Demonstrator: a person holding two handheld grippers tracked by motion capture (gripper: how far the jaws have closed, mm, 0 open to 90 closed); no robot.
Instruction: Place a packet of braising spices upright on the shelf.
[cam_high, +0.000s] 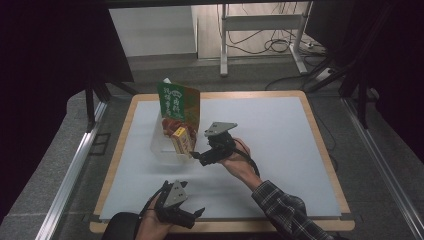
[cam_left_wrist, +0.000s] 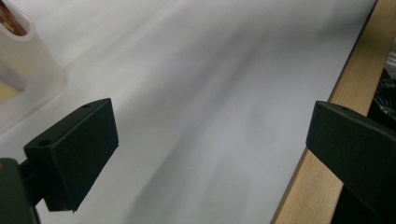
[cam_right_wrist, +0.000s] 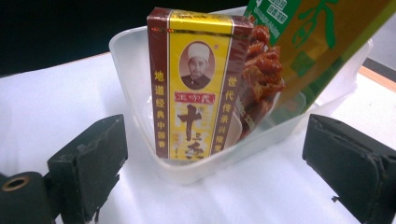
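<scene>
A clear plastic tub (cam_high: 161, 147) (cam_right_wrist: 135, 51) stands left of the table's middle. A yellow and maroon box (cam_high: 182, 141) (cam_right_wrist: 196, 84) leans upright in it, beside a tall green and yellow packet (cam_high: 178, 103) (cam_right_wrist: 317, 42). My right gripper (cam_high: 197, 155) (cam_right_wrist: 215, 172) is open just right of the tub, its jaws wide apart and facing the box without touching it. My left gripper (cam_high: 192, 214) (cam_left_wrist: 210, 149) is open near the table's front edge, with nothing between its jaws. The tub's corner (cam_left_wrist: 28, 60) shows at the top left of the left gripper view.
A white sheet (cam_high: 270, 135) covers the wooden table (cam_high: 114, 165), whose edge (cam_left_wrist: 322, 177) runs beside my left gripper. Beyond the table stand a metal frame (cam_high: 225, 45) and loose cables (cam_high: 280, 45) on the floor. Dark curtains hang at both sides.
</scene>
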